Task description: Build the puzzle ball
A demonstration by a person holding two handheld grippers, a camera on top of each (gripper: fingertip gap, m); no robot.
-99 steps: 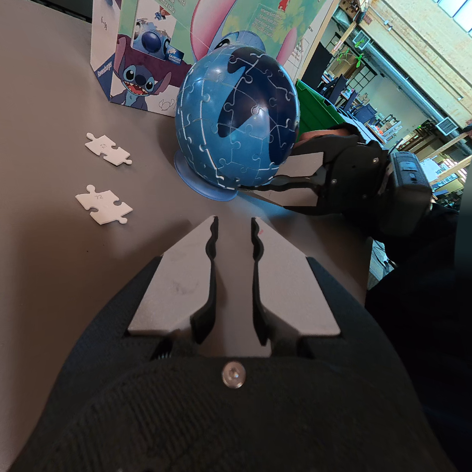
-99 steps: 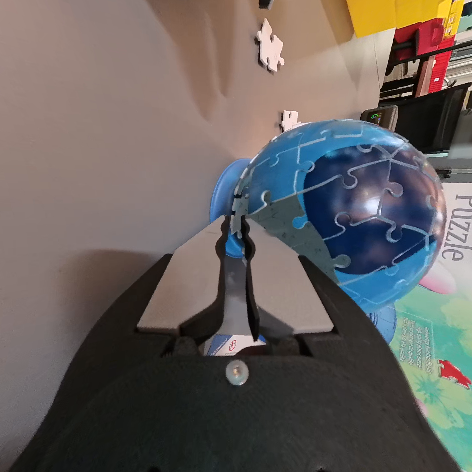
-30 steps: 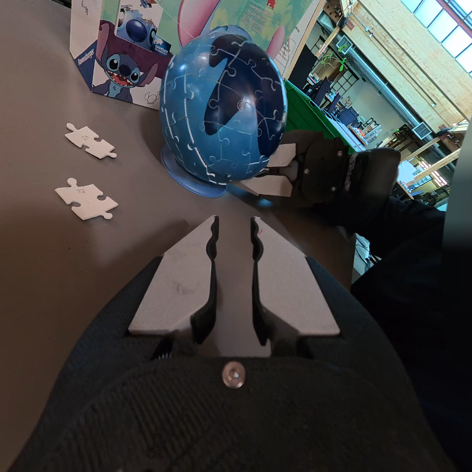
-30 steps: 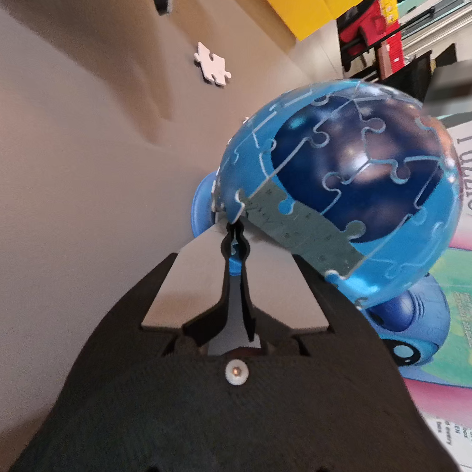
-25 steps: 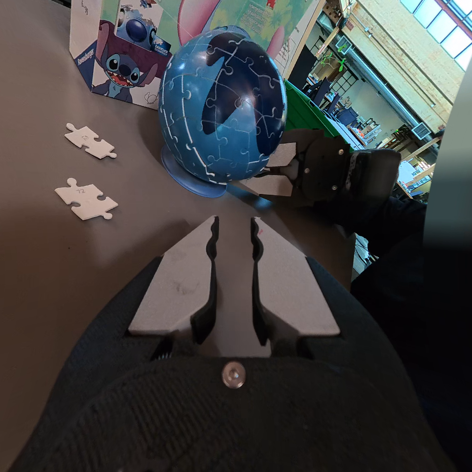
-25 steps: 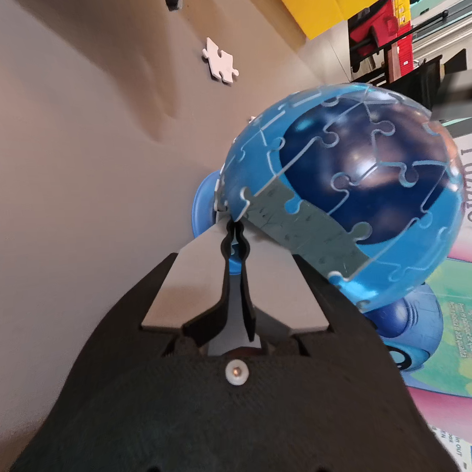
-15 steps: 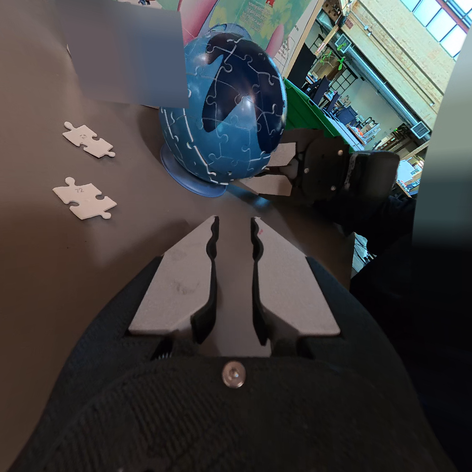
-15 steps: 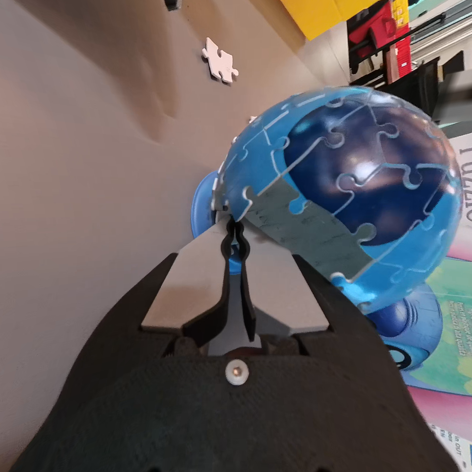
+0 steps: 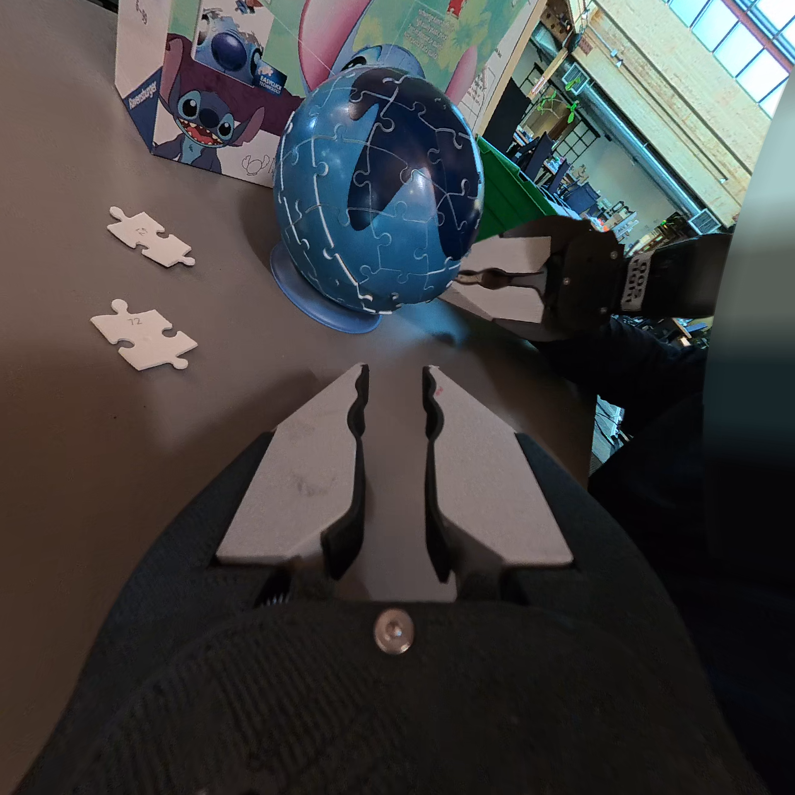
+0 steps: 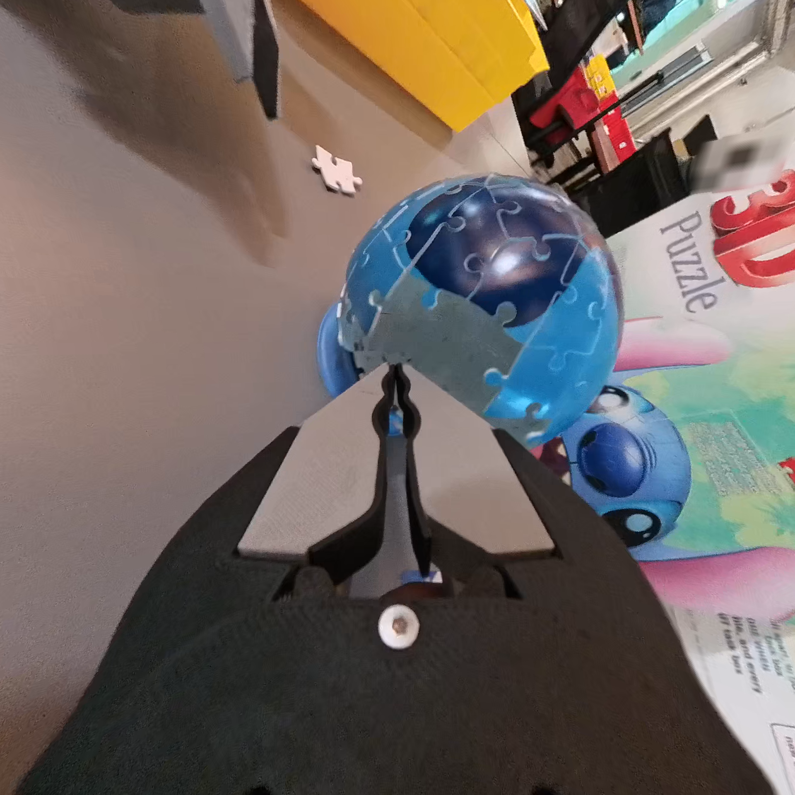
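Turning the puzzle ball by its open edge.

My right gripper (image 10: 396,371), clenched on the ball's (image 9: 378,202) grey rim at frame centre, is tipping it farther over on the blue stand (image 9: 318,301) than a second ago, exposing the gap; my left gripper (image 9: 395,374) is idling, released, low centre.

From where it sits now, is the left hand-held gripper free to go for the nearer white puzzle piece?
Probably yes. The left hand-held gripper is open and empty, and only bare grey table lies between it and the nearer white puzzle piece. The puzzle ball and right hand-held gripper sit off to the other side.
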